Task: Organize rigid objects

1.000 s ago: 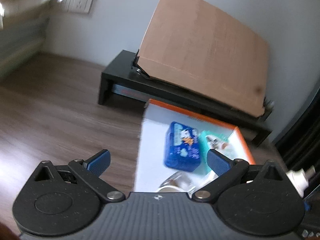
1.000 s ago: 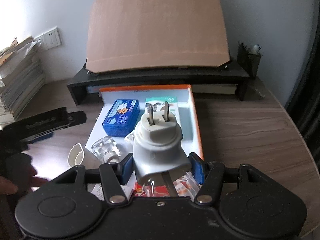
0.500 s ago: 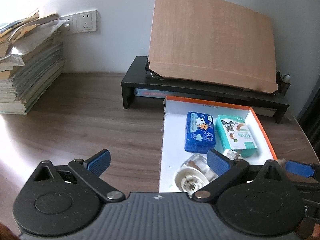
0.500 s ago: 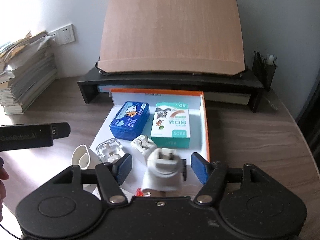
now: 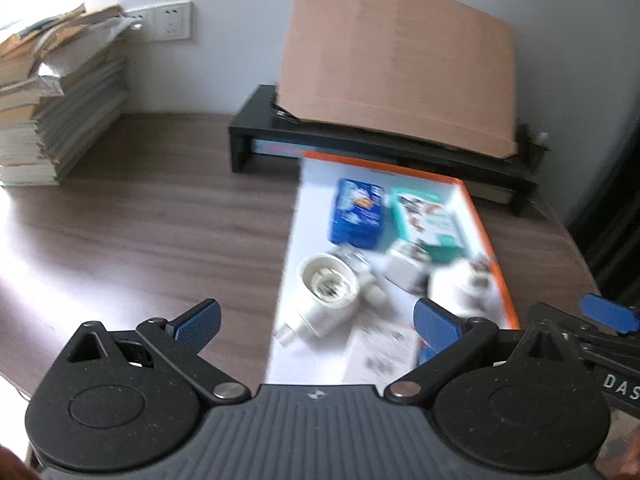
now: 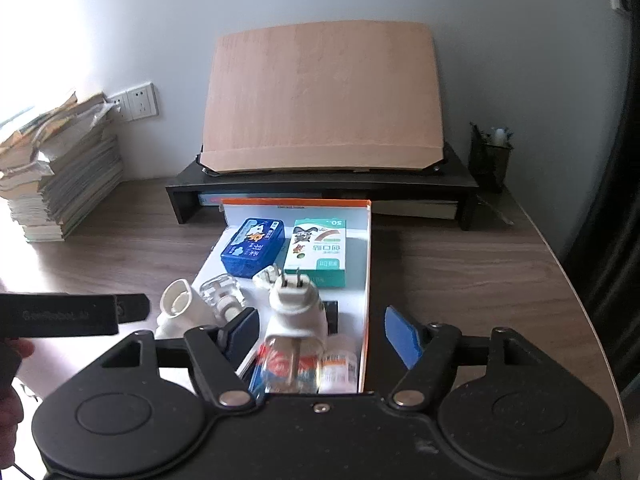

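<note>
A: In the orange-rimmed box [image 6: 367, 280] on the counter [image 6: 460, 272], where is the white plug-in device [image 6: 296, 312] seen?
B: Released between the right gripper [image 6: 320, 332], whose jaws have just been opening. The left gripper [image 5: 316, 322] is held spread, empty.

A white tray with an orange rim [image 6: 368, 264] holds a deep blue tin [image 6: 253, 251] printed with white clouds, a teal and white box [image 6: 318, 252], and a white plug-in device [image 6: 296, 308]. The desk [image 6: 460, 276] is brown woodgrain; the leaning board [image 6: 320, 96] is pale tan.
</note>
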Demonstrator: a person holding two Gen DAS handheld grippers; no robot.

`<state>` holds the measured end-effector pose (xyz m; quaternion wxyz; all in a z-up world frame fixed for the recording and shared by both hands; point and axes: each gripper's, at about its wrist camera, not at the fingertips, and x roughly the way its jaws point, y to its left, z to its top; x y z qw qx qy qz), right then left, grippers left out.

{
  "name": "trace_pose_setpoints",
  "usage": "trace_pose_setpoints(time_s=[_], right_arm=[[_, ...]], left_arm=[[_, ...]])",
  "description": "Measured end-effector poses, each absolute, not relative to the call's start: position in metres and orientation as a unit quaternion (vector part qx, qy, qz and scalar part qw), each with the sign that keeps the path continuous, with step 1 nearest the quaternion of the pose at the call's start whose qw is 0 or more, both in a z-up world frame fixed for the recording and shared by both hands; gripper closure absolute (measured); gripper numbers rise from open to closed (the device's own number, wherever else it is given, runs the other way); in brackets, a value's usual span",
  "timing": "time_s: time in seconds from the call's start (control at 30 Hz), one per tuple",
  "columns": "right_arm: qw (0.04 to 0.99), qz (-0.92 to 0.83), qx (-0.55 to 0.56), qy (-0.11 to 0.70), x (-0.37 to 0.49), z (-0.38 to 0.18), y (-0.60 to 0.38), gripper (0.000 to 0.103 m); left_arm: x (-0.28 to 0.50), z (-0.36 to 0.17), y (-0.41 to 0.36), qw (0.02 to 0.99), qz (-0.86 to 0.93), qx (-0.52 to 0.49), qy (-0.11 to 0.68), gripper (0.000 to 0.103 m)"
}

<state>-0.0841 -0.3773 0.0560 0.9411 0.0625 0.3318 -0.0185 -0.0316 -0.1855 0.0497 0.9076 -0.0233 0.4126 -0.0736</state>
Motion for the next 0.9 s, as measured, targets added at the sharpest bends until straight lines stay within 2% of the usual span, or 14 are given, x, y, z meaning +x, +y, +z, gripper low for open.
trace_pose_setpoints(time_s=[0.4, 0.9], right_arm=[[0.926, -0.045, 0.089, 0.365, -0.150, 0.049, -0.356, 0.016], [0.918, -0.056, 0.088, 0.383, -0.165, 0.048, -0.341, 0.016]], left_arm=[[-0.086, 0.050, -0.182, 0.900, -0.088, -0.011, 0.427, 0.000], [-0.100, 0.049, -0.182, 0.896, -0.104, 0.008, 0.433, 0.000]])
